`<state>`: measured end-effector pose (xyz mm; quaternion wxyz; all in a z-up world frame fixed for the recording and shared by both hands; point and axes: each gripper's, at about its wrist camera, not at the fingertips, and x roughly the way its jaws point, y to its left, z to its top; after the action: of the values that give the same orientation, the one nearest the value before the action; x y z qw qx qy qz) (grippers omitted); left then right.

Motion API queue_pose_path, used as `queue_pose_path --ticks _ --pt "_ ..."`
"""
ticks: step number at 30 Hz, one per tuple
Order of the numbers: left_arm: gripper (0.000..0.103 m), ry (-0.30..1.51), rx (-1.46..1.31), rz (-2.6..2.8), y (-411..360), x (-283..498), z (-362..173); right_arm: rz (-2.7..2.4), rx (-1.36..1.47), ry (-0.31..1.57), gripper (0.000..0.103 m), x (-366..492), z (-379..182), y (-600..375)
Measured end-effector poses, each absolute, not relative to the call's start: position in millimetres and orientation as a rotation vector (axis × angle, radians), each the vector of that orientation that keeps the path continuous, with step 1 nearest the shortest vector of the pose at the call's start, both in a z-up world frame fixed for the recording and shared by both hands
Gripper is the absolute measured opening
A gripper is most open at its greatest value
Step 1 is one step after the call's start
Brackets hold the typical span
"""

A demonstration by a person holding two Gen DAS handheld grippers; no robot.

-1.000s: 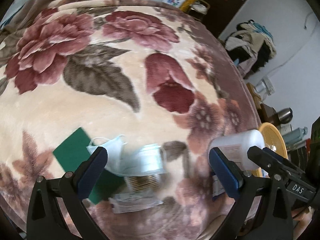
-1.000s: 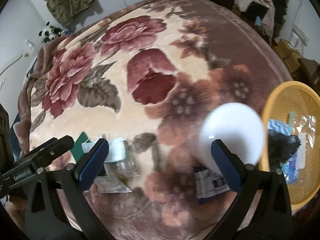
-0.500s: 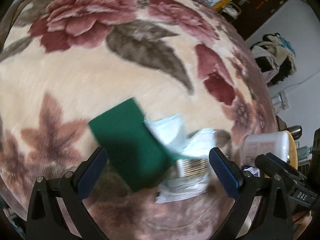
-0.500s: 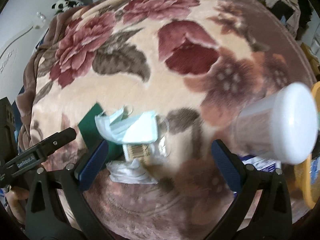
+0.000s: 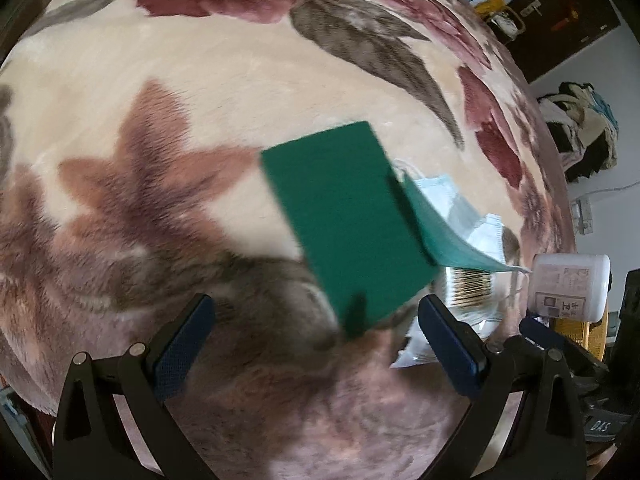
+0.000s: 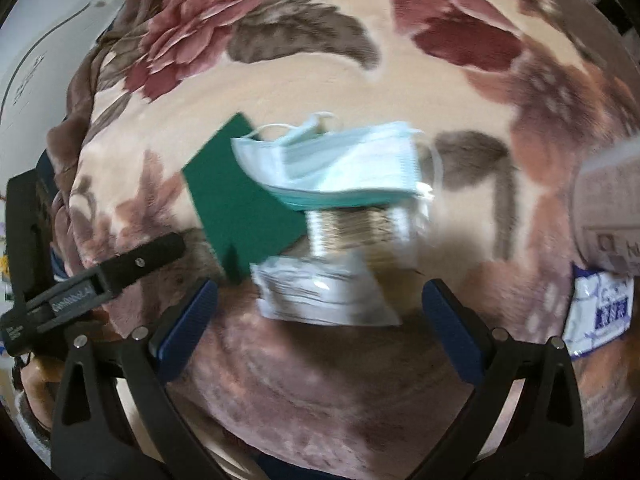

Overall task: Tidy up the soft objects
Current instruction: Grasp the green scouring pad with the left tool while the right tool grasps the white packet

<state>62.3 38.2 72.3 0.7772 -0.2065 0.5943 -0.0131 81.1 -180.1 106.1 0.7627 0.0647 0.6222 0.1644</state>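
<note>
A green scouring pad lies flat on the floral blanket, just ahead of my open, empty left gripper. A stack of pale blue face masks lies across the pad's right edge. Under the masks is a clear packet with a gold item, and a white sachet lies in front. My right gripper is open and empty, right over the sachet. The left gripper's finger shows at the left of the right wrist view.
A white plastic jar stands to the right of the pile, with a yellow basket behind it. A blue-and-white packet lies by the jar. Clothes are piled by the far wall.
Both grippers have moved down and closer to the pile. The left one swung left, so the green pad is now centred ahead of it. The right one now faces the masks and sachet.
</note>
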Motion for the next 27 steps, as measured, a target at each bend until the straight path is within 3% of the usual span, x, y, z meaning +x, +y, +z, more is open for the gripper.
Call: queue_pose_path --ticks 10,20,27 --pt "0.102 1.284 -0.478 0.039 80 37 64 0.432 0.089 1.392 0.103 94 84 -145" --pt "0.102 1.294 -0.48 0.02 72 25 61 0.509 0.205 1.49 0.103 51 72 -160" --pt "0.102 1.294 -0.46 0.008 63 14 67 0.452 0.019 1.451 0.103 42 69 -153"
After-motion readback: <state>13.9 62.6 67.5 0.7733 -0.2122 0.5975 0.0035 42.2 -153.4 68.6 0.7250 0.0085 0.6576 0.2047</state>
